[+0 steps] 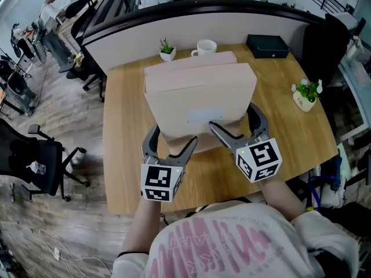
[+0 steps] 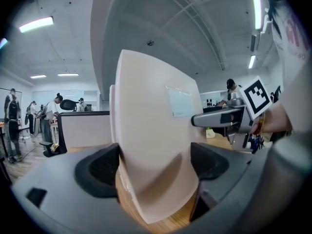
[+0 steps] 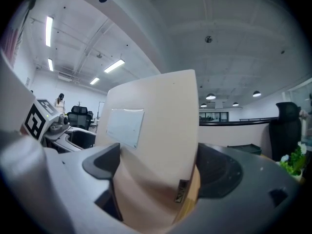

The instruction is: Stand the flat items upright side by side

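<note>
A large, thick pale pink flat box with a whitish label leans tilted on the wooden desk. A second pink flat item stands just behind it. My left gripper straddles the box's near lower left corner, and in the left gripper view the box fills the gap between both pads. My right gripper straddles the lower right corner. In the right gripper view the pads sit against the box on both sides.
Along the desk's far edge stand a small potted plant, a white mug and a black case. A flower pot sits at the right edge. A curved partition backs the desk. An office chair stands left.
</note>
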A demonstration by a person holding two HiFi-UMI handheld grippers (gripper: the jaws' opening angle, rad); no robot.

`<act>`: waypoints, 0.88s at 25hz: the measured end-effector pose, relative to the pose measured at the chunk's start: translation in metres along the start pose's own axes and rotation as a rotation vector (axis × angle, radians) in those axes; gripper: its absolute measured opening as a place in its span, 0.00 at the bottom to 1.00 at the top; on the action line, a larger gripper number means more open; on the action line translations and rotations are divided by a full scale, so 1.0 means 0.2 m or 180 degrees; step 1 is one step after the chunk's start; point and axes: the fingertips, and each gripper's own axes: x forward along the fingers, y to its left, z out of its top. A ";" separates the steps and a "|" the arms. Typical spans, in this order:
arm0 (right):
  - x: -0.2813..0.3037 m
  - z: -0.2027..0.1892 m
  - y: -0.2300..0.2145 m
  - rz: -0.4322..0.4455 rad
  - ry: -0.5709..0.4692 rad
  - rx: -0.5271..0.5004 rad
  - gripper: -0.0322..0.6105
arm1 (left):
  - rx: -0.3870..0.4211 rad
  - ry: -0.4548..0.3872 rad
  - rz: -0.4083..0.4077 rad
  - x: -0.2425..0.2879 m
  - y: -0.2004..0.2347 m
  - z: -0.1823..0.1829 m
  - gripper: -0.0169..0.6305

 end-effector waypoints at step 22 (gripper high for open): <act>0.12 -0.07 -0.05 0.0161 -0.0069 -0.0200 0.79 | 0.0002 0.0071 0.0173 0.10 0.05 -0.06 0.71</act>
